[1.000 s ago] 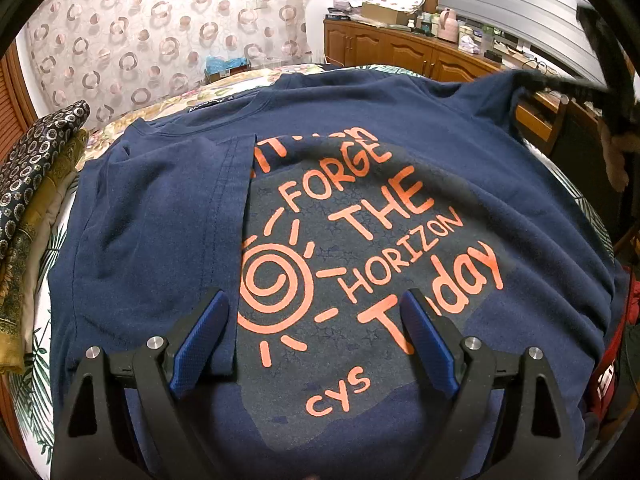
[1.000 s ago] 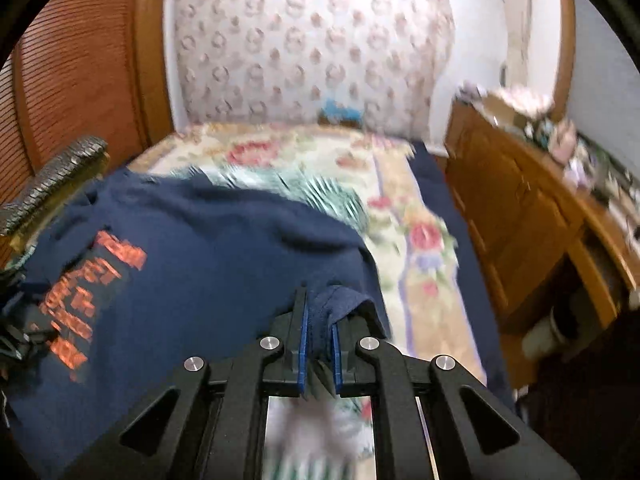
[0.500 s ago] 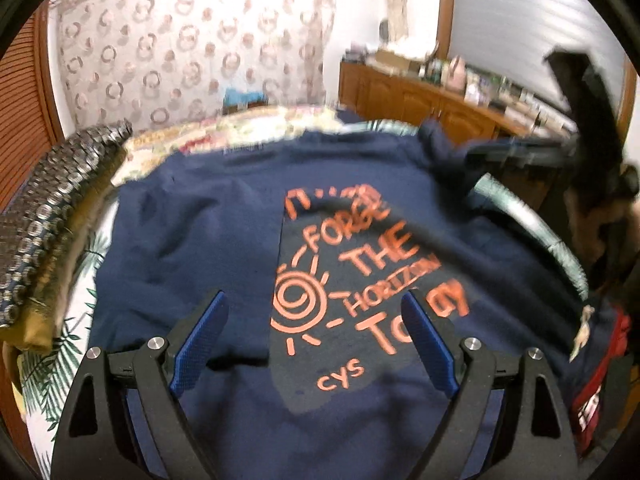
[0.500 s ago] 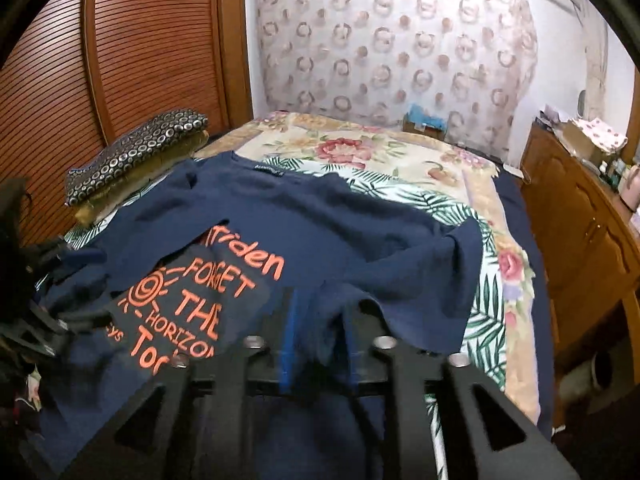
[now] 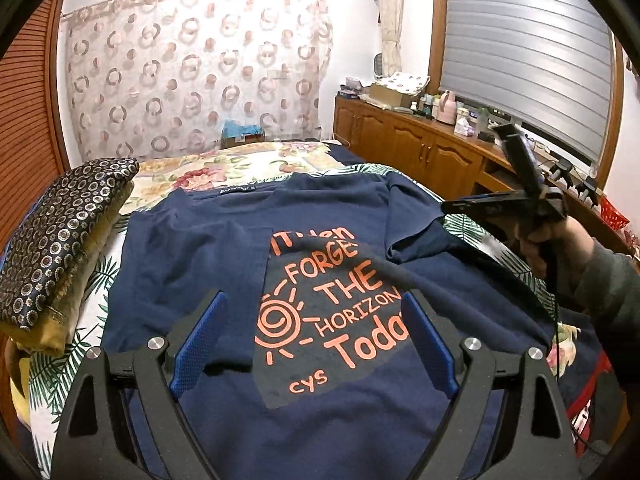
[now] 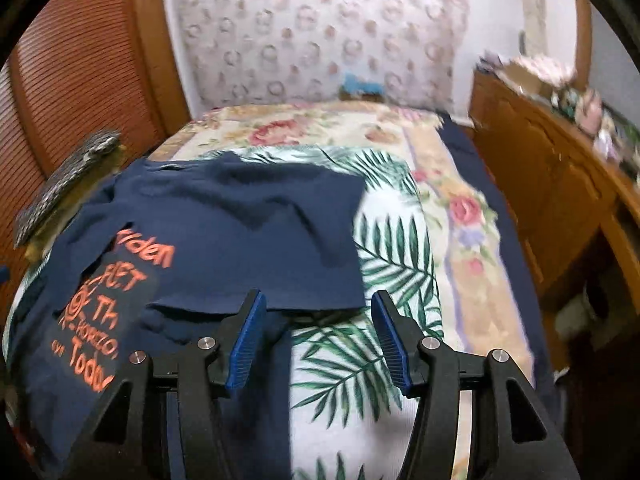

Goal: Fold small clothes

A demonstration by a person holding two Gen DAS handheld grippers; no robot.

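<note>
**Inspector:** State of the garment?

**Assistant:** The navy T-shirt (image 5: 328, 320) lies printed side up on the bed (image 6: 400, 280), its hem toward the near edge and its collar toward the far edge. One sleeve (image 5: 208, 256) is folded in over the print on the bed's left side. The other sleeve (image 6: 280, 240) lies folded across the chest near the right edge, a little rumpled.

**Inspector:** The tools?

**Assistant:** The left tool (image 5: 316, 344) hangs over the lower print with its jaws spread wide and nothing between them. The right tool (image 6: 320, 340) has its jaws opening; the sleeve's edge lies just beyond the blue pads (image 6: 246, 344), and I see no pad pressing on cloth. In the left view it sits at the bed's right edge in a person's hand (image 5: 540, 240).

**Inspector:** Risks from here?

**Assistant:** Three, in my judgement. The freshly laid sleeve is loose cloth; a pad catching on it as the right tool backs away could drag the fold open. The two folded sides do not look even, so a crosswise fold now would probably give a skewed packet. And the bedcover is soft and patterned, so a pinch at the hem could take up bedding with the shirt.

**Inspector:** Obstructions?

**Assistant:** A stack of patterned cushions (image 5: 60, 232) at the left edge, touching or nearly touching the shirt; I cannot tell which.
</note>
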